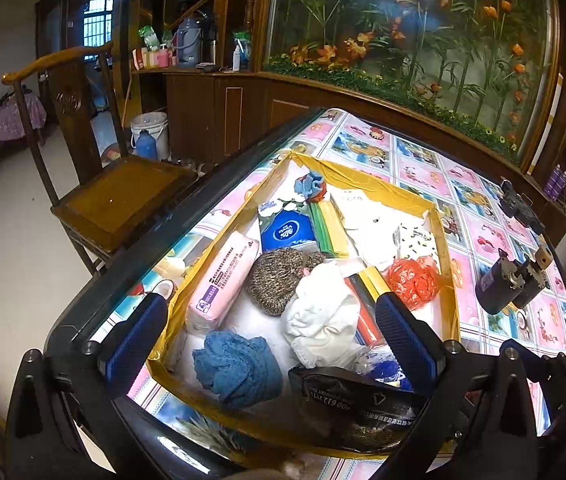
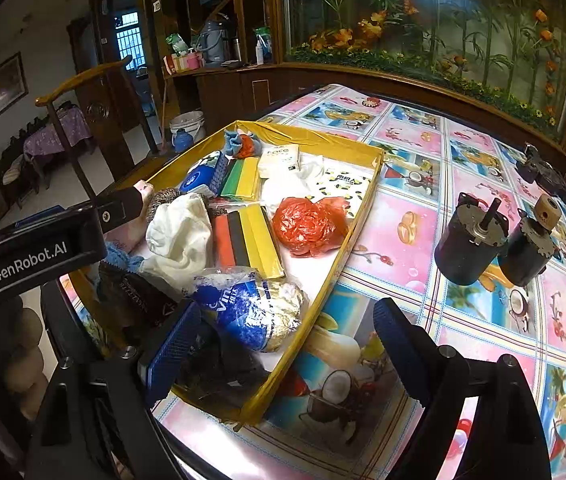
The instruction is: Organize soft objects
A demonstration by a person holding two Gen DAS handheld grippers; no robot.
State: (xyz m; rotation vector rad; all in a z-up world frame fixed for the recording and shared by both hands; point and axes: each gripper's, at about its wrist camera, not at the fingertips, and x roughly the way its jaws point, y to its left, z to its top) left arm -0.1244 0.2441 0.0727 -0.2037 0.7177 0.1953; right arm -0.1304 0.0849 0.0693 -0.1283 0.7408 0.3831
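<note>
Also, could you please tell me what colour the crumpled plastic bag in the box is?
The crumpled plastic bag is orange-red, clearest in the right wrist view.

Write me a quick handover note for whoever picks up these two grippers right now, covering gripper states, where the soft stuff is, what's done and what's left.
Left gripper: open, empty, hovering over the yellow-edged box.
Right gripper: open, empty, straddling the box's near right wall.
Soft items all lie loose in the box: blue knit cloth, white cloth, pink tissue pack, red plastic bag, blue wipes bag, colored sponges.
Two dark motors stand on the tablecloth outside the box.
Done: nothing visibly sorted or gripped.
Left: pick and arrange every soft item.
</note>
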